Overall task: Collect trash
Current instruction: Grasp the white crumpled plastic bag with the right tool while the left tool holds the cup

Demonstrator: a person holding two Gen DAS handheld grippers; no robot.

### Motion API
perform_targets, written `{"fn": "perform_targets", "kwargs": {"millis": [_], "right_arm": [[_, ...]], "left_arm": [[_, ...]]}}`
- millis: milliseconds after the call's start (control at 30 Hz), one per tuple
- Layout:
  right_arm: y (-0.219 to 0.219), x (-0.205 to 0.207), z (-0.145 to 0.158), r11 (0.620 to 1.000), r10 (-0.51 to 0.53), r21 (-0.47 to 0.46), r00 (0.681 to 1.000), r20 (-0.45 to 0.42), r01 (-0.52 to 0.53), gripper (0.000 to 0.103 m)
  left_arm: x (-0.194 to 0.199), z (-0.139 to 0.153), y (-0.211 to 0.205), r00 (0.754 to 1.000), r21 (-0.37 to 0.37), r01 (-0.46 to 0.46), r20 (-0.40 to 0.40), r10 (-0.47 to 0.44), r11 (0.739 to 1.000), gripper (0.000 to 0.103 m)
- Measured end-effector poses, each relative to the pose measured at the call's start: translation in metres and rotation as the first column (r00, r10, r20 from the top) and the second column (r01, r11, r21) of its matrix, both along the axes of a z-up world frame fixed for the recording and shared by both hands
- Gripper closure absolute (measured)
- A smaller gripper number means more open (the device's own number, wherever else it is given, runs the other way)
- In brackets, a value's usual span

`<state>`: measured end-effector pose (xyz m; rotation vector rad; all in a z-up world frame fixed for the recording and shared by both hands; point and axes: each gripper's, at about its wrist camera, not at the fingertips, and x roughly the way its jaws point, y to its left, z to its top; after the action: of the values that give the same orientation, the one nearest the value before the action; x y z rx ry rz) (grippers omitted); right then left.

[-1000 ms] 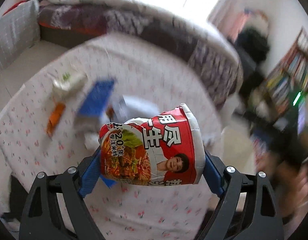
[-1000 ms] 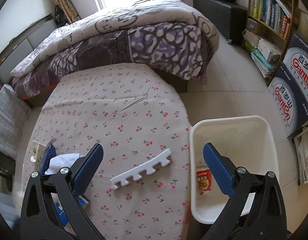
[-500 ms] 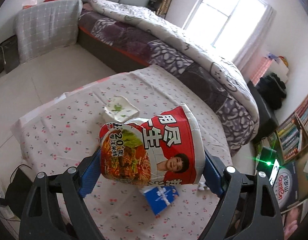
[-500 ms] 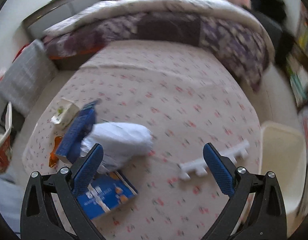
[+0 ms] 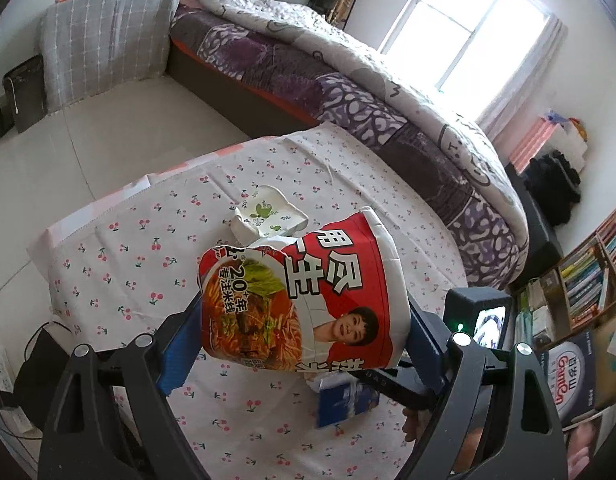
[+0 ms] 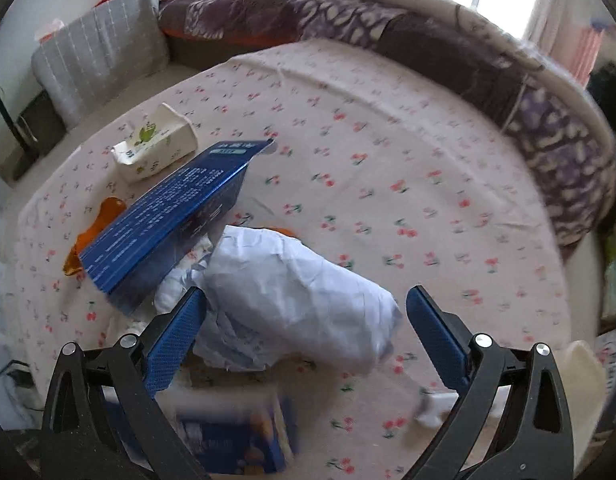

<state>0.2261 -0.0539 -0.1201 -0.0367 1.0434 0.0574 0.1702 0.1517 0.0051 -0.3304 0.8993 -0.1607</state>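
Observation:
My left gripper (image 5: 304, 344) is shut on a crushed red instant noodle cup (image 5: 304, 296), held above the cherry-print table (image 5: 120, 248). A white tissue box (image 5: 268, 216) lies on the table behind the cup. In the right wrist view my right gripper (image 6: 306, 332) is open, its blue pads on either side of a crumpled white paper wad (image 6: 292, 300) without touching it. A long blue carton (image 6: 172, 216) leans to the wad's left, an orange wrapper (image 6: 94, 232) lies beyond it, and the white tissue box (image 6: 154, 148) sits further back. A small blue packet (image 6: 236, 440) is blurred near the bottom.
A bed with a purple and white quilt (image 5: 347, 80) borders the table's far side. A grey cushion (image 5: 104, 40) stands on the floor at left. A bookshelf (image 5: 587, 276) is at right. The white bin's corner (image 6: 583, 372) and a white comb-shaped foam strip (image 6: 431, 404) show at lower right.
The right gripper swung left from the bin and foam strip and sank over the paper wad. The left gripper carried the noodle cup sideways, keeping its hold.

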Motion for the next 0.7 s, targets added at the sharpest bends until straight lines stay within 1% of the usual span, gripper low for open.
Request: {"fn": "perform_targets", "kwargs": {"millis": [33,67,100,167,233,333,433,600,700], "right_arm": [[-0.003,0.002,-0.003,1.0,-0.006,0.027,1.0,-0.015,0.006,0.01],[-0.003,0.002,-0.005,0.999,-0.007,0.047,1.0,-0.025,0.009,0.015],[-0.004,0.002,-0.006,0.998,-0.007,0.066,0.999,-0.034,0.009,0.025],[-0.002,0.0,-0.005,0.998,-0.005,0.06,1.0,-0.022,0.006,0.027],[0.001,-0.003,-0.001,0.999,-0.004,0.051,1.0,-0.012,0.005,0.034],[-0.001,-0.009,0.008,0.998,-0.012,0.065,1.0,0.016,0.011,0.038],[-0.005,-0.014,0.026,0.996,-0.04,0.087,0.997,0.064,0.034,0.04],[-0.017,-0.025,0.054,0.99,-0.097,0.118,0.985,0.14,0.081,0.041],[-0.024,-0.033,0.068,0.985,-0.129,0.133,0.974,0.184,0.106,0.041]], "left_arm": [[0.001,-0.002,0.0,1.0,0.003,0.0,-0.005,0.0,1.0,0.018],[0.002,-0.004,0.0,1.0,0.005,-0.001,-0.01,0.001,1.0,0.018],[0.004,-0.007,0.0,1.0,0.008,-0.004,-0.017,0.004,1.0,0.018],[0.006,-0.012,0.001,0.999,0.013,-0.008,-0.033,0.009,1.0,0.018],[0.008,-0.016,0.001,0.999,0.02,-0.013,-0.039,0.014,1.0,0.018],[0.009,-0.019,0.0,0.999,0.035,-0.018,-0.037,0.02,0.999,0.018],[0.008,-0.016,-0.003,1.0,0.052,-0.021,-0.016,0.022,0.998,0.018],[0.005,-0.009,-0.011,0.999,0.099,-0.031,0.033,0.028,0.995,0.018],[0.003,-0.007,-0.015,0.998,0.115,-0.037,0.054,0.031,0.993,0.018]]}}
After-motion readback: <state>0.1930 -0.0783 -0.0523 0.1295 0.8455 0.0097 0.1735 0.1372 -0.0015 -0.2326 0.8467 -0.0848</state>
